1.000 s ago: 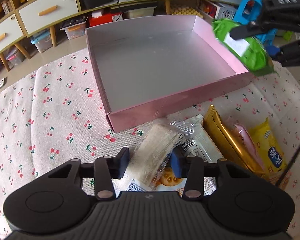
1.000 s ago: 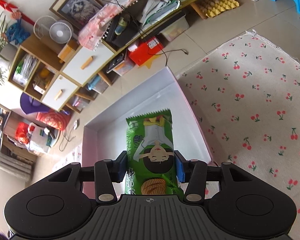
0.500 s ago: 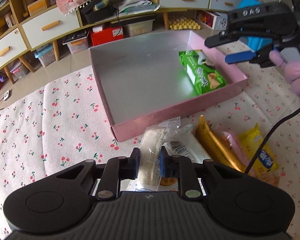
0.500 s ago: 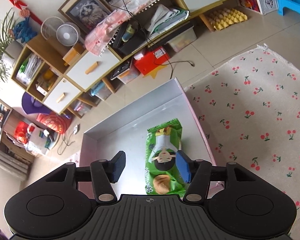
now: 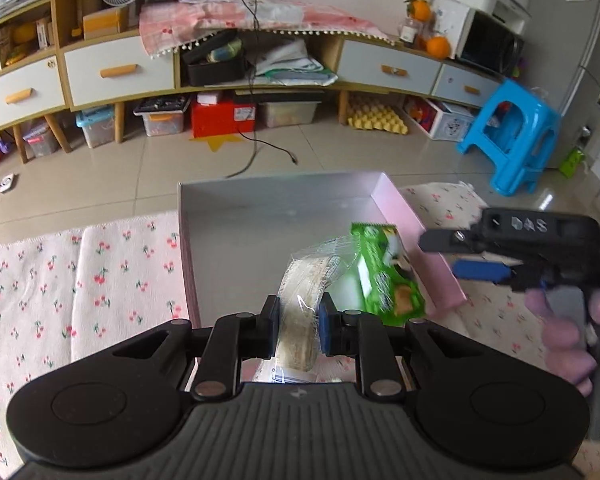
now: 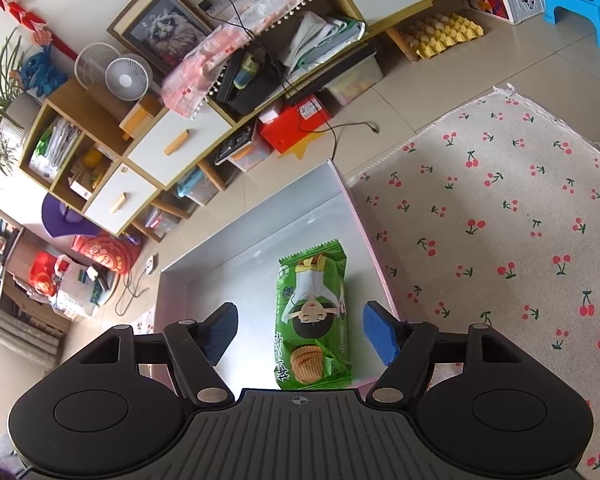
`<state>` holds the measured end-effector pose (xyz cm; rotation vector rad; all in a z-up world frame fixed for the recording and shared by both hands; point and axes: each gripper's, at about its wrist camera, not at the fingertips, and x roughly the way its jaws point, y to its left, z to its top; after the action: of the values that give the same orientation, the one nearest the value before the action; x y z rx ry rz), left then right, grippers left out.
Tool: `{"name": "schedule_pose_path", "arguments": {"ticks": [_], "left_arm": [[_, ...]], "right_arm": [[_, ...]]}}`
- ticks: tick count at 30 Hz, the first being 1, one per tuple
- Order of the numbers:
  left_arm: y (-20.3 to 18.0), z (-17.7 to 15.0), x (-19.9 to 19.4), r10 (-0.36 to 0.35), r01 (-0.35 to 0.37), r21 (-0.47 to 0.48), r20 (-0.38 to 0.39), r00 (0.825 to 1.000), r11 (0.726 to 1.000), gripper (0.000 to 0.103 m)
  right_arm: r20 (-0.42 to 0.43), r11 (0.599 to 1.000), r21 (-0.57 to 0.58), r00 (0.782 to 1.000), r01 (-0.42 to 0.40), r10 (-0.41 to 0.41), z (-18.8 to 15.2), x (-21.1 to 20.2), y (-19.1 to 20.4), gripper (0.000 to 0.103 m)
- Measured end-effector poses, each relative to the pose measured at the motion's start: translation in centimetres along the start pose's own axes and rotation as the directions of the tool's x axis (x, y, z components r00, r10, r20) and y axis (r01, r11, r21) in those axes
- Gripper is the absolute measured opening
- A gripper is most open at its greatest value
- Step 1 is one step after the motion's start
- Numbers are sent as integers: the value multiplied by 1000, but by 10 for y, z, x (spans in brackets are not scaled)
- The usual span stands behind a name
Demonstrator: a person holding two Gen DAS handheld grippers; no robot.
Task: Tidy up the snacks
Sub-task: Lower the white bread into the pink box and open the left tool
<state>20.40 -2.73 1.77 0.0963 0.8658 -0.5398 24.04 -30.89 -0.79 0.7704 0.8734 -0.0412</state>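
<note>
Green snack packet (image 6: 314,316) between parted right gripper (image 6: 300,330), left gripper (image 5: 299,326) clamped on clear-wrapped snack (image 5: 306,292).

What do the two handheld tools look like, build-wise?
Both match: black plastic bodies with a ribbed centre, round discs on either side and silver pivot pins on the linkages. The left tool and the right tool both carry blue finger pads. Seen from the left wrist, the right tool's housing bears raised "DAS" lettering.

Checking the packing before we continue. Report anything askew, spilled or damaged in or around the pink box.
Nothing stands out. The green snack packet lies flat and intact inside the pink box, near its right wall. The left gripper holds a clear-wrapped snack, unspilled.
</note>
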Motion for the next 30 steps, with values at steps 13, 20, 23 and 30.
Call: {"name": "schedule_pose_path", "arguments": {"ticks": [13,20,23,30], "left_arm": [[-1,9,26,153,-151,-41,42,987,988,46],[-8,-2,12,161,-160,-14,42,986,987,70],[-9,-6,4,152,-152,-14,13,988,988,77],[-9,-19,-20,166,-166,-2,21,986,986,89]], "right_arm": [[-14,999,-42,1000,12,-12,-4,0,7,74],[-8,997,-76,1000,-5,4,-11,-13,16,84],[-12,993,-117,1000,8,-10,-19,-19,24,85],[-23,973,-224,998,46,-53,-35,-42,46,86]]}}
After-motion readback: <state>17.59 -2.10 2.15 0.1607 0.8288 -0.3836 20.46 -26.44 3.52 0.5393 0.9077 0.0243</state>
